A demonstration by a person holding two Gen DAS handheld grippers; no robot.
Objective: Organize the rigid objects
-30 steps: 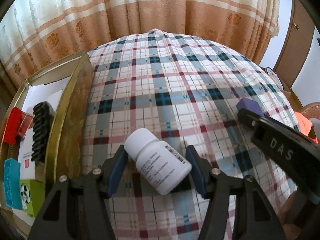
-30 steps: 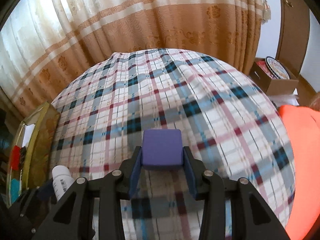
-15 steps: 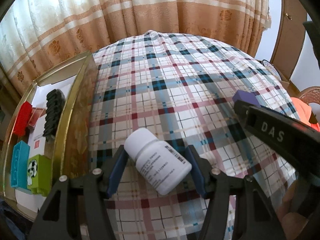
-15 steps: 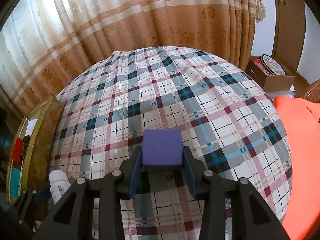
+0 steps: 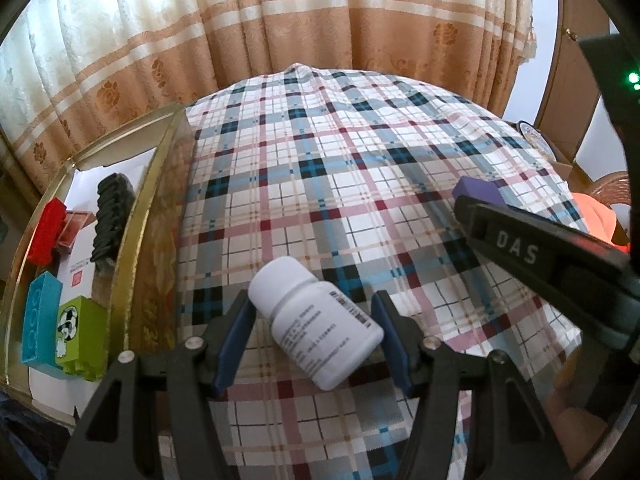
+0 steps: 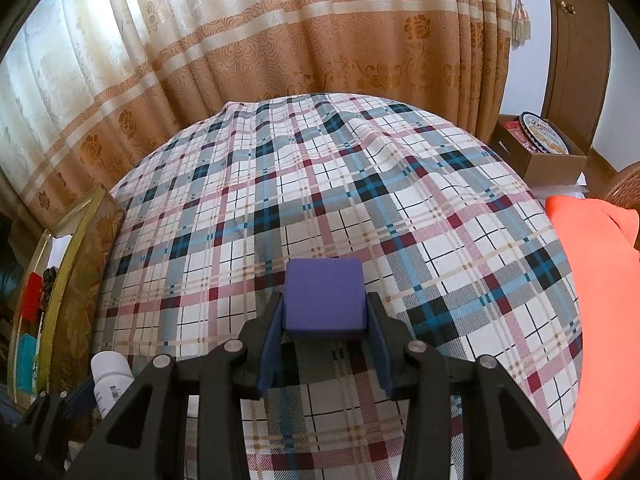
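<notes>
My left gripper (image 5: 314,330) is shut on a white pill bottle (image 5: 316,322), which lies slanted between the blue pads above the plaid cloth (image 5: 320,184). In the right wrist view my right gripper (image 6: 324,330) is shut on a purple cube (image 6: 324,298), also held above the cloth. The cube (image 5: 478,190) and the right gripper's black finger show at the right of the left wrist view. The bottle (image 6: 110,378) appears at the lower left of the right wrist view.
A gold-rimmed box (image 5: 150,208) stands at the left edge of the cloth, holding a red brick (image 5: 46,230), a black ridged piece (image 5: 110,216), a teal brick (image 5: 40,322) and a green brick (image 5: 82,332). Curtains hang behind. An orange cloth (image 6: 600,304) and a cardboard box (image 6: 548,152) lie to the right.
The left wrist view has drawn back and shifted, so more of the gold box and its bricks shows. Both grips are unchanged.
</notes>
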